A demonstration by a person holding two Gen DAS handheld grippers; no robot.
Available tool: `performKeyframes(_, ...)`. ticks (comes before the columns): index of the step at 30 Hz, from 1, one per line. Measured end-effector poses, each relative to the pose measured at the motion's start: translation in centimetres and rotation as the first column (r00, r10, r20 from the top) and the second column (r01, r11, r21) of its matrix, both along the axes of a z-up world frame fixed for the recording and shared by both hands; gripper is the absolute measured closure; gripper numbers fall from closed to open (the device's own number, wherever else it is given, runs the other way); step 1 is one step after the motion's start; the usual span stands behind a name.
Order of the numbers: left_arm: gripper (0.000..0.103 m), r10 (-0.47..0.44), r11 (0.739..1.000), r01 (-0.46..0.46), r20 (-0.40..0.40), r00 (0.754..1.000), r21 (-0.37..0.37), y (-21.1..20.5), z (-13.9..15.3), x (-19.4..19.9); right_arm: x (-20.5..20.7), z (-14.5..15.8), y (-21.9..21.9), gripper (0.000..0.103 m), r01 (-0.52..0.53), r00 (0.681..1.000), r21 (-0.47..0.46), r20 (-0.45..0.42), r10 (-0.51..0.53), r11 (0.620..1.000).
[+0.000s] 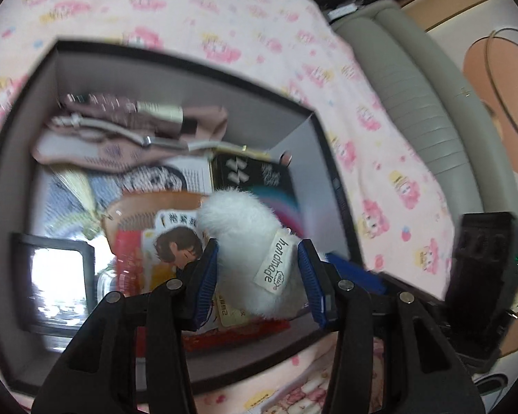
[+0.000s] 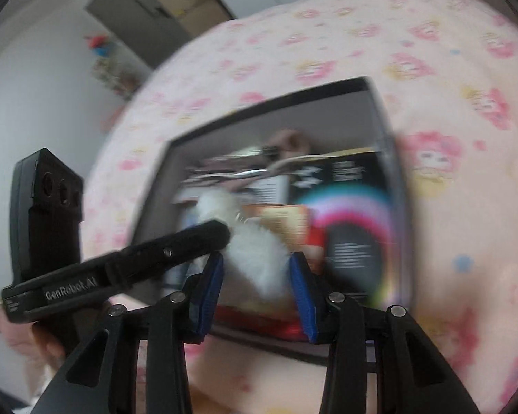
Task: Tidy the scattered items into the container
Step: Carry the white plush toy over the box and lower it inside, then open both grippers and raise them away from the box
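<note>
Fluffy pouch [image 1: 248, 241] apparently between both grippers' fingers [image 1: 207, 272]

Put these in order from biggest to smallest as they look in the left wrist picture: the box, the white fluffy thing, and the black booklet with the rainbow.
1. The box, by far the biggest.
2. and 3. The white fluffy thing and the black booklet look alike; the fluffy thing is nearer the camera and covers part of the booklet, so no sure order.

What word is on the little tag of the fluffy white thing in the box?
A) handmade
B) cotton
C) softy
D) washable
A, the white tag sewn on the fluffy white thing reads "handmade" in the left wrist view, between the blue pads of the left gripper.
</note>
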State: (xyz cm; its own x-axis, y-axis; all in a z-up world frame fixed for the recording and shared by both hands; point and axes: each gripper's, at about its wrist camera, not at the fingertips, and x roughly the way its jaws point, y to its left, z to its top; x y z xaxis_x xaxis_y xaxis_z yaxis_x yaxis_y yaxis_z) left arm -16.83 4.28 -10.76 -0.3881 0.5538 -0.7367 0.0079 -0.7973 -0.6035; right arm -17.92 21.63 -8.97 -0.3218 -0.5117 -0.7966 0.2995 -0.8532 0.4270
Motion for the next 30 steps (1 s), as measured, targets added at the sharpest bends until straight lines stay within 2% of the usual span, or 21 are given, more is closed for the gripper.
performKeyframes(4,0.057,0.005,1.000,-0.004,0.024,1.000,-0.031,1.3,-1.0,0.0,0.2,0.2,0.0,0.067,0.090,0.993,0.170,-0.086,-0.076,0.981)
performKeyframes(6,0.057,0.068,0.997,-0.068,0.000,0.998,-0.044,0.6,-0.8,0.5,0.8,1.0,0.2,0.067,0.105,0.987,0.187,-0.136,-0.080,0.977)
performKeyframes(8,0.057,0.167,0.983,-0.168,-0.014,0.986,-0.073,-0.5,-0.4,1.3,1.1,1.6,0.5,0.067,0.115,0.984,0.164,-0.157,-0.089,0.980)
performKeyframes(10,0.057,0.227,0.968,-0.222,0.031,0.973,-0.117,-1.4,-0.6,1.6,1.1,1.7,0.6,0.067,0.126,0.983,0.178,-0.157,-0.098,0.976)
performKeyframes(12,0.057,0.205,0.971,-0.196,0.061,0.977,-0.135,-1.1,-0.8,1.6,0.9,1.2,0.0,0.067,0.143,0.981,0.264,-0.169,-0.100,0.954)
performKeyframes(14,0.057,0.169,0.980,-0.161,0.060,0.984,-0.116,-0.5,-0.7,1.5,0.9,0.8,-0.6,0.067,0.132,0.980,0.308,-0.181,-0.078,0.942)
performKeyframes(15,0.057,0.145,0.986,-0.138,0.067,0.987,-0.098,-0.2,-0.8,1.4,0.9,0.8,-0.8,0.067,0.116,0.983,0.296,-0.173,-0.067,0.948)
performKeyframes(17,0.058,0.040,0.999,-0.041,0.084,0.996,0.013,0.9,-1.0,1.0,0.9,0.9,-0.6,0.067,0.105,0.986,0.244,-0.150,-0.070,0.964)
performKeyframes(18,0.052,0.026,0.998,-0.031,0.100,0.995,0.054,1.1,-1.2,1.0,0.8,0.7,-0.4,0.068,0.110,0.986,0.228,-0.147,-0.078,0.967)
performKeyframes(20,0.048,0.033,0.994,-0.043,0.094,0.995,0.105,0.9,-1.0,1.2,0.8,1.2,0.3,0.069,0.156,0.978,0.212,-0.170,-0.121,0.965)
performKeyframes(22,0.047,0.088,0.986,-0.098,0.079,0.993,0.136,-0.3,-0.7,1.7,0.7,1.5,1.2,0.069,0.188,0.972,0.193,-0.180,-0.154,0.963)
performKeyframes(24,0.047,0.126,0.980,-0.135,0.068,0.990,0.143,-1.3,-0.5,2.2,0.5,1.2,1.4,0.069,0.169,0.976,0.157,-0.166,-0.142,0.973)
performKeyframes(26,0.049,0.151,0.981,-0.156,0.051,0.987,0.115,-1.8,-0.1,2.3,0.6,1.1,0.7,0.069,0.113,0.983,0.125,-0.156,-0.093,0.986)
performKeyframes(27,0.057,0.160,0.983,-0.163,0.045,0.986,0.088,-1.8,0.0,2.3,0.7,1.0,0.2,0.069,0.093,0.986,0.120,-0.152,-0.074,0.988)
performKeyframes(30,0.068,0.173,0.985,-0.173,0.026,0.985,-0.005,-1.7,0.2,2.3,0.6,0.2,-1.7,0.069,0.033,0.991,0.150,-0.136,-0.012,0.988)
